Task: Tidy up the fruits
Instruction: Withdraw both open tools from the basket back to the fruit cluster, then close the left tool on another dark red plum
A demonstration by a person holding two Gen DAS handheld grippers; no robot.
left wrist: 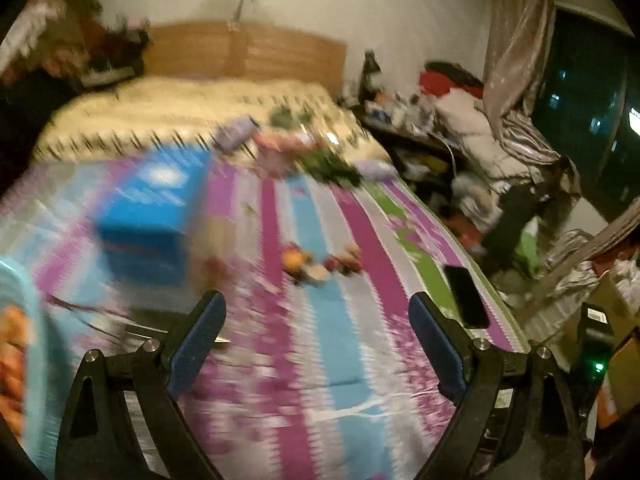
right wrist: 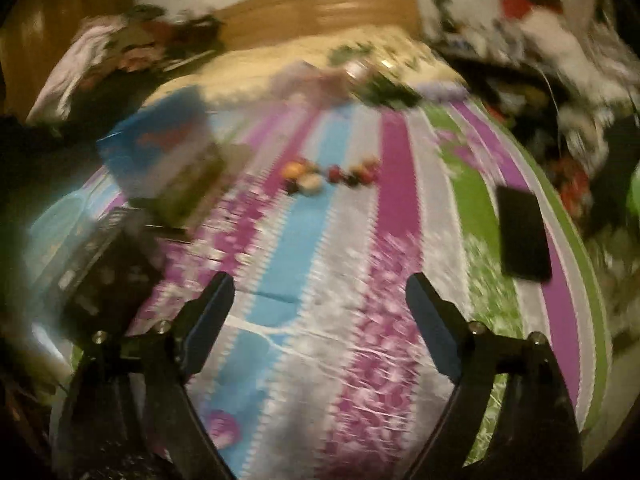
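Both hand-held grippers hang spread and empty above a striped bed cover, the left gripper point(left wrist: 316, 312) and the right gripper point(right wrist: 320, 292) each aimed toward a small cluster of fruits point(left wrist: 320, 264) lying on the bed point(left wrist: 360, 360) at about twelve o'clock from the fingers, well apart from either; neither has anything between its fingers. The step in hand looks like the approach to a first pick; both views are smeared by blur, so single fruits are hard to tell apart, though an orange one point(left wrist: 292, 260) sits at the cluster's nine o'clock side and reddish ones point(left wrist: 346, 262) at its three o'clock side. Doing it well would likely mean slowing until the view steadies; choosing an outer fruit rather than the crowded middle; coming down with the fingers straddling it; closing gently, since small soft fruit may bruise or roll on the yielding cover. A light blue basket point(left wrist: 24, 360), holding what seems to be orange fruit, shows at nine o'clock in the left view only, and is the probable place to drop; the right view shows instead a dark, blurred object point(right wrist: 100, 272) at nine o'clock, which may be the other gripper, though that cannot be told. A blue box point(left wrist: 156, 216) stands at ten o'clock of the fruits; a black phone point(right wrist: 522, 232) lies at three o'clock near the bed's edge, plainer in the right view.
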